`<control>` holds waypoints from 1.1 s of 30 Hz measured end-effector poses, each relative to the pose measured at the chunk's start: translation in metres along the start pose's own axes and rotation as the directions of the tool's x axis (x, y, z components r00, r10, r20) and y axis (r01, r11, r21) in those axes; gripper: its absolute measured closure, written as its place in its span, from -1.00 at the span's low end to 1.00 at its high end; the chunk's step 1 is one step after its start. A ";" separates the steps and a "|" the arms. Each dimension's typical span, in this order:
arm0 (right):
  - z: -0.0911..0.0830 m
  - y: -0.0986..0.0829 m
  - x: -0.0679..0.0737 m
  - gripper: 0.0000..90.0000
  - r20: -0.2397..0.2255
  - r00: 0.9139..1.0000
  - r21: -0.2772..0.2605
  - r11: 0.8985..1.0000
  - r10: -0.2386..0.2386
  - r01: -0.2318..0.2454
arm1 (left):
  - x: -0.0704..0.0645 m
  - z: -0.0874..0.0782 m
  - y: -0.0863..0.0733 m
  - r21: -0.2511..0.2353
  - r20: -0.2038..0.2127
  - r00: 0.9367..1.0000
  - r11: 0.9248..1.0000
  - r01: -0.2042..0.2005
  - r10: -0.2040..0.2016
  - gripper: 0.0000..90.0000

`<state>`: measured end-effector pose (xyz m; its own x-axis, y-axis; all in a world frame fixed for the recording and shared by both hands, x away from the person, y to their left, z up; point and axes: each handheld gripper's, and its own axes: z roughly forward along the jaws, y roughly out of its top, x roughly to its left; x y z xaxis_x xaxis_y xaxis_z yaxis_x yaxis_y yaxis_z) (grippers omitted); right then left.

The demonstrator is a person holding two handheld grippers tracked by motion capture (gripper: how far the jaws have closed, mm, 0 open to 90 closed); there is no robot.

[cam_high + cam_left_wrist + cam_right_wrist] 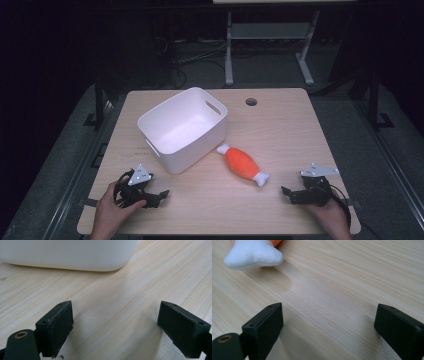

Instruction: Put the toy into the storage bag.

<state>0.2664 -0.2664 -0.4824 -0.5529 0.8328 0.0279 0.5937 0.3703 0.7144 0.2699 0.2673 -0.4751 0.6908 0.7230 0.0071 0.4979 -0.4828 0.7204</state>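
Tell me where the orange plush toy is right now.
In the high view the orange plush toy lies on the table just right of the white bin, its near white end toward the right gripper.

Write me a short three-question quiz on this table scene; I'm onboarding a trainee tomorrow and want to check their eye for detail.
1. True or false: the orange plush toy with white ends lies inside the white plastic bin.
2. Which gripper is nearer the toy? A) left gripper B) right gripper
3. Fill in: both grippers' jaws stand ____ over the light wooden table.

Key
1. False; it lies on the table beside the bin.
2. B.
3. Open, holding nothing.
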 end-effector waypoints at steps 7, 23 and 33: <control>0.000 0.000 0.000 -0.82 -0.001 1.000 0.000 1.000 -0.001 0.001 | 0.000 0.000 0.000 0.000 0.000 1.000 1.000 0.001 -0.001 -0.73; -0.001 0.007 0.004 -0.82 -0.018 1.000 0.029 1.000 -0.001 0.002 | 0.000 0.000 0.000 0.001 0.000 1.000 1.000 0.001 -0.001 -0.72; -0.006 0.016 0.000 -0.82 -0.031 0.999 -0.006 1.000 0.021 -0.021 | 0.000 0.000 0.000 0.001 0.000 1.000 1.000 0.003 -0.003 -0.73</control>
<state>0.2726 -0.2634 -0.4665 -0.5579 0.8274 0.0645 0.6020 0.3499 0.7177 0.2703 0.2672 -0.4749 0.6893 0.7244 0.0051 0.5006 -0.4815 0.7194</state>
